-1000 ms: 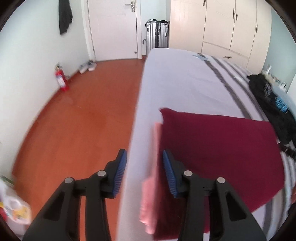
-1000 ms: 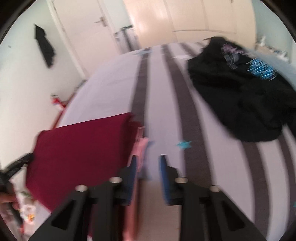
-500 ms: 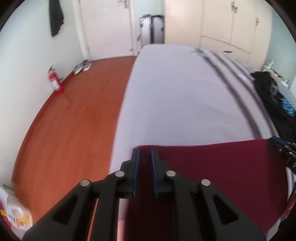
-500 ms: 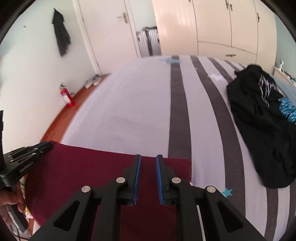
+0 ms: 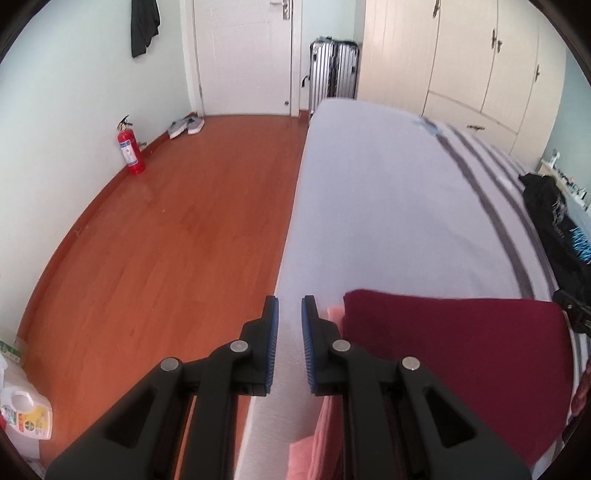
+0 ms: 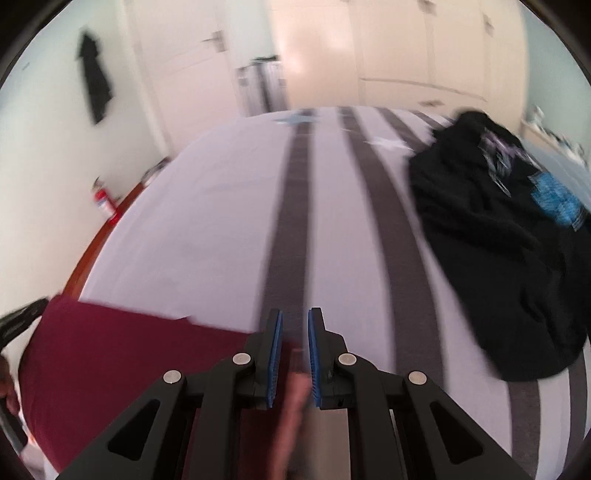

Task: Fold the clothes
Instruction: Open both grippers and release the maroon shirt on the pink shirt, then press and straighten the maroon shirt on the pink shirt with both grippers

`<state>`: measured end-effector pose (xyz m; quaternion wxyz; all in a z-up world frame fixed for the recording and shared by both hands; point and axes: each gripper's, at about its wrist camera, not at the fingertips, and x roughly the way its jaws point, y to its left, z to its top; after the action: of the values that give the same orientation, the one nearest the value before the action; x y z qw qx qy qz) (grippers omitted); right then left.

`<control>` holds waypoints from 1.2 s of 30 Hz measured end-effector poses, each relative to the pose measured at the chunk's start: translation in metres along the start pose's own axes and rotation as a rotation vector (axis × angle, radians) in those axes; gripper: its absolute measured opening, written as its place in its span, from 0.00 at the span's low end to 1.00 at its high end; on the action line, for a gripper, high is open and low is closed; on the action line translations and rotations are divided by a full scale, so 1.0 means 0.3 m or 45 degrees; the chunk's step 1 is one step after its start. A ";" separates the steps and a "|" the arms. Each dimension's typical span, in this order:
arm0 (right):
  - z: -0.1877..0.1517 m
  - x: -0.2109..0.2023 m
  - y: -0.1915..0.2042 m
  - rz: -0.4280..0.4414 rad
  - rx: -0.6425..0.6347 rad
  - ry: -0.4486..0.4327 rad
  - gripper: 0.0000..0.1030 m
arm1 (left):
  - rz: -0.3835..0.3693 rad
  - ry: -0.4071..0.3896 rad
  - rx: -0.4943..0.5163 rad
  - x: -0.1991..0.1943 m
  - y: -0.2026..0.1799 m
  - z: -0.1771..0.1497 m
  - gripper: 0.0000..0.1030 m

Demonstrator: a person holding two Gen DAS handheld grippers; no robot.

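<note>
A: Start at the left gripper. What are its fingers doing?

B: The two blue pads stand parted with a narrow gap, and only the edge of the bed shows between them. They grasp nothing. The tips hang over the bed's left border, with the wooden floor just beside.

A: And the clothes?

B: A folded maroon garment lies flat on the sheet, just to the right of the left gripper. A pink garment peeks out along its left edge and hangs down below the right-hand finger.

A: Now the right gripper.

B: Its jaws are also slightly apart. Pinkish cloth shows low in the gap, but the view is blurred, so I cannot tell whether the pads press on it. The tips sit at the right end of the maroon garment, over a dark stripe of the sheet.

A: Anything further out?

B: A heap of black clothing lies well apart, to the right on the bed. In the left view, a red fire extinguisher stands against the wall, shoes sit near the white door, and silver suitcases stand beside the wardrobe. A dark garment hangs on the wall.
</note>
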<state>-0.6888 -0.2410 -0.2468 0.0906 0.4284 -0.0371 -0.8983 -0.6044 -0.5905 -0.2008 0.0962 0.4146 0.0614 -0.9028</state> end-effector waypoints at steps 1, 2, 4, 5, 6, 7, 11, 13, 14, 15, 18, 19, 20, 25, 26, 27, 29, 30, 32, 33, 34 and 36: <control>0.005 -0.004 -0.025 -0.003 0.023 0.008 0.11 | -0.020 -0.013 0.017 -0.029 -0.007 -0.007 0.11; 0.003 -0.022 -0.036 0.015 0.030 0.003 0.11 | -0.040 -0.026 0.034 -0.057 -0.014 -0.014 0.11; -0.013 -0.079 -0.041 0.068 0.021 -0.020 0.11 | -0.081 -0.053 0.068 -0.115 -0.029 -0.028 0.11; -0.026 -0.110 -0.039 0.095 0.009 -0.034 0.11 | -0.101 -0.066 0.085 -0.144 -0.036 -0.035 0.11; -0.049 -0.148 -0.029 0.124 -0.011 -0.055 0.11 | -0.124 -0.074 0.098 -0.169 -0.045 -0.045 0.11; -0.076 -0.183 -0.016 0.150 -0.029 -0.073 0.11 | -0.150 -0.076 0.104 -0.190 -0.057 -0.059 0.11; -0.193 -0.295 0.064 0.224 -0.101 -0.109 0.11 | -0.202 -0.072 0.127 -0.227 -0.092 -0.114 0.11; -0.251 -0.325 0.102 0.257 -0.122 -0.119 0.11 | -0.210 -0.066 0.138 -0.230 -0.105 -0.142 0.11; -0.272 -0.333 0.121 0.256 -0.145 -0.123 0.11 | -0.214 -0.063 0.144 -0.232 -0.112 -0.156 0.10; -0.296 -0.341 0.140 0.260 -0.165 -0.130 0.11 | -0.218 -0.060 0.149 -0.234 -0.118 -0.170 0.11; -0.343 -0.345 0.176 0.279 -0.186 -0.126 0.11 | -0.231 -0.051 0.166 -0.239 -0.138 -0.212 0.11; -0.353 -0.345 0.184 0.283 -0.190 -0.127 0.11 | -0.235 -0.048 0.171 -0.241 -0.145 -0.226 0.10; -0.364 -0.342 0.191 0.279 -0.198 -0.121 0.11 | -0.239 -0.045 0.177 -0.243 -0.152 -0.240 0.11; -0.414 -0.307 0.184 0.263 -0.196 -0.066 0.11 | -0.258 -0.032 0.198 -0.252 -0.181 -0.304 0.10; -0.419 -0.310 0.176 0.263 -0.191 -0.065 0.11 | -0.258 -0.032 0.188 -0.255 -0.176 -0.305 0.10; -0.424 -0.314 0.169 0.263 -0.186 -0.064 0.11 | -0.255 -0.034 0.178 -0.262 -0.168 -0.305 0.10; -0.422 -0.326 0.148 0.259 -0.175 -0.067 0.11 | -0.232 -0.042 0.174 -0.266 -0.145 -0.298 0.10; -0.416 -0.331 0.134 0.248 -0.173 -0.073 0.11 | -0.216 -0.046 0.176 -0.266 -0.132 -0.294 0.10; -0.409 -0.333 0.096 0.214 -0.158 -0.076 0.11 | -0.182 -0.049 0.171 -0.261 -0.100 -0.284 0.11; -0.403 -0.325 0.066 0.188 -0.139 -0.072 0.11 | -0.160 -0.041 0.156 -0.248 -0.071 -0.276 0.11; -0.393 -0.310 0.030 0.156 -0.108 -0.062 0.11 | -0.136 -0.034 0.143 -0.235 -0.045 -0.269 0.11; -0.375 -0.285 -0.030 0.104 -0.050 -0.044 0.13 | -0.065 -0.033 0.152 -0.218 -0.012 -0.264 0.11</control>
<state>-0.5499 -0.2142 -0.2539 0.1350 0.4093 -0.0385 -0.9015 -0.5052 -0.5639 -0.2023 0.0490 0.4062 0.0168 -0.9123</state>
